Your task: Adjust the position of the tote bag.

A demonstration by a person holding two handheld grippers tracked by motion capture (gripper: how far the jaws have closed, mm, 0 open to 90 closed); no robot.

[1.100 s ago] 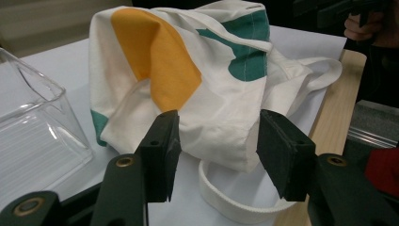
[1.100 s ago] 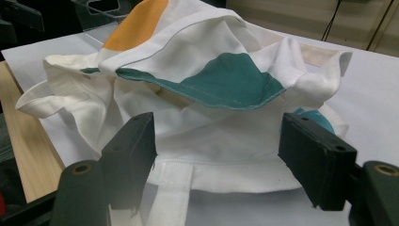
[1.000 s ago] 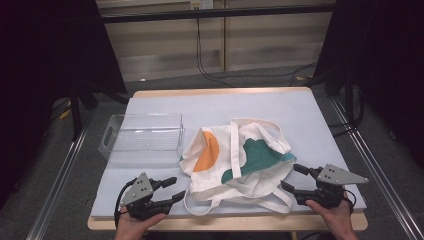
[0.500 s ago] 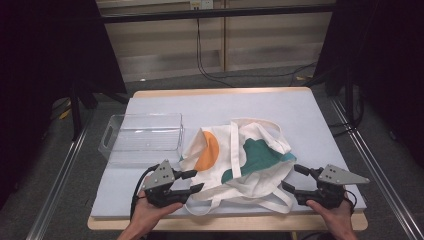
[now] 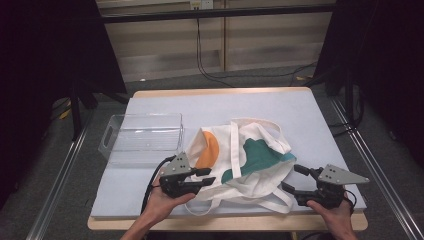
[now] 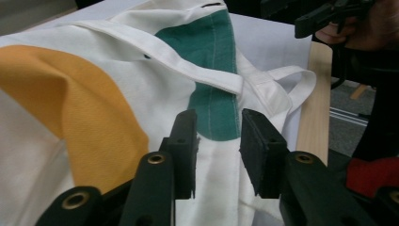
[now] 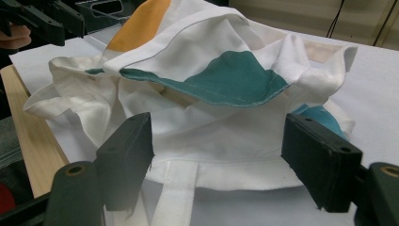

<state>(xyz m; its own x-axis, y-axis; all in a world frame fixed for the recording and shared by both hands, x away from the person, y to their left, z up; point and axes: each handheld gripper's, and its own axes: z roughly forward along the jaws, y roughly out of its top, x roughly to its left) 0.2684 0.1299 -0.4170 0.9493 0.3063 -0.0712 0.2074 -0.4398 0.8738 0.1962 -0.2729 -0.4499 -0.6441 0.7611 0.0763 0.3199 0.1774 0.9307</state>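
Observation:
A white tote bag point(image 5: 245, 155) with an orange patch and a green patch lies crumpled on the mat, its straps loose at the near side. My left gripper point(image 5: 211, 176) hovers at the bag's near left edge. In the left gripper view its jaws point(image 6: 217, 136) have just been closing; a narrow gap remains, the bag's cloth point(image 6: 117, 94) shows behind it, and nothing is pinched. My right gripper point(image 5: 290, 177) rests at the bag's near right corner. Its jaws point(image 7: 219, 129) stand wide open on either side of the bag's hem point(image 7: 211, 155).
A clear plastic bin point(image 5: 142, 137) stands left of the bag. The pale mat point(image 5: 300, 115) covers the table, with a wooden edge point(image 5: 225, 222) at the near side. Metal rails point(image 5: 372, 170) run along both sides, and cables lie on the floor behind.
My left hand has moved right, from the bare mat to the bag's left edge, and its jaws have narrowed. The right gripper has stayed in place.

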